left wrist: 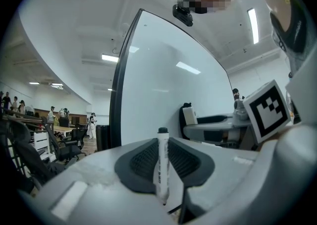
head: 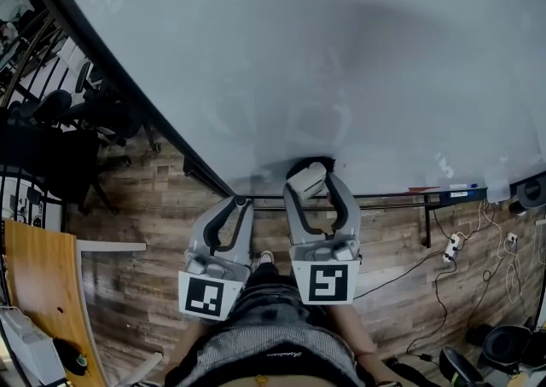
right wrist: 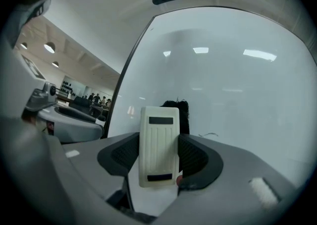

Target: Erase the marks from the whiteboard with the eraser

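clamped on the cream ribbed plastic eraser [right wrist: 158, 144], the right gripper [right wrist: 159, 158] should press its black felt flat on the large white whiteboard [head: 299, 61] just ahead and sweep the faint dark mark [right wrist: 210, 134] to its right, while the left gripper [left wrist: 161, 162] pinches a white marker pen [left wrist: 161, 169] and the board's narrow ledge [head: 401, 198], further right, holds pens [head: 456, 193].

Pretty bright, even indoor light, coming from ceiling strip lights [left wrist: 253, 18] that leave soft glare patches on the whiteboard [head: 299, 53]. There's a broad grey shadow mid-board in the head view. All three views have heavy fisheye bending with black corners, and the close foreground looks soft.
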Available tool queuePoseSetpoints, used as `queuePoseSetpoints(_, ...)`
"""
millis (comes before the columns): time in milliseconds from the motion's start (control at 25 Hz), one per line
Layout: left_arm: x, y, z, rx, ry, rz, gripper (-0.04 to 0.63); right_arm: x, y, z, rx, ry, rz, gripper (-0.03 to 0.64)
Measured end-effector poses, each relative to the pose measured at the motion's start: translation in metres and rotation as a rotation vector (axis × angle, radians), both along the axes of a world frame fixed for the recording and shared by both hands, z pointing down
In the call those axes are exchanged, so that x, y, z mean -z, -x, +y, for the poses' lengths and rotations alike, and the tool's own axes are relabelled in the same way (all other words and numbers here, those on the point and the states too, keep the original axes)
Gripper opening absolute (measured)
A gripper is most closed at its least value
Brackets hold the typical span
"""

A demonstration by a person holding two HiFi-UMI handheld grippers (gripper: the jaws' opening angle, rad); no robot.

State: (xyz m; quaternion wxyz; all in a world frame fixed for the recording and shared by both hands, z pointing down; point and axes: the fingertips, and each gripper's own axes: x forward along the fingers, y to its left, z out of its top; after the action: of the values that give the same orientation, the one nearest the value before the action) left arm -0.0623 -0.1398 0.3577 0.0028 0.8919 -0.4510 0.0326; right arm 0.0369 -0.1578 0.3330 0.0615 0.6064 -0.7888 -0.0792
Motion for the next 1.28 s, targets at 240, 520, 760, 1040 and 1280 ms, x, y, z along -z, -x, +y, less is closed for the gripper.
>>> queuePoseSetpoints(240, 0.002, -0.011, 0.002, 0.023, -0.004, -0.009, 0.075, -0.004, 0.008, -0.001, 0.078, 0.032, -0.017, 0.247)
queuePoseSetpoints(520, 0.0, -0.008, 0.007, 0.048, 0.014, -0.004, 0.075, -0.005, 0.003, 0.001, 0.099, 0.038, -0.024, 0.247)
queuePoseSetpoints(760, 0.004, -0.023, 0.006, 0.049, -0.004, -0.003, 0.075, -0.009, -0.011, 0.001, 0.116, 0.047, -0.034, 0.247)
queuePoseSetpoints(1040, 0.004, -0.019, 0.01, 0.044, -0.028, -0.011, 0.075, -0.003, -0.01, 0.002, 0.127, 0.023, -0.039, 0.247)
queuePoseSetpoints(1280, 0.007, -0.02, 0.013, 0.049, -0.022, 0.001, 0.075, 0.005, -0.02, 0.006, 0.112, 0.002, -0.028, 0.247)
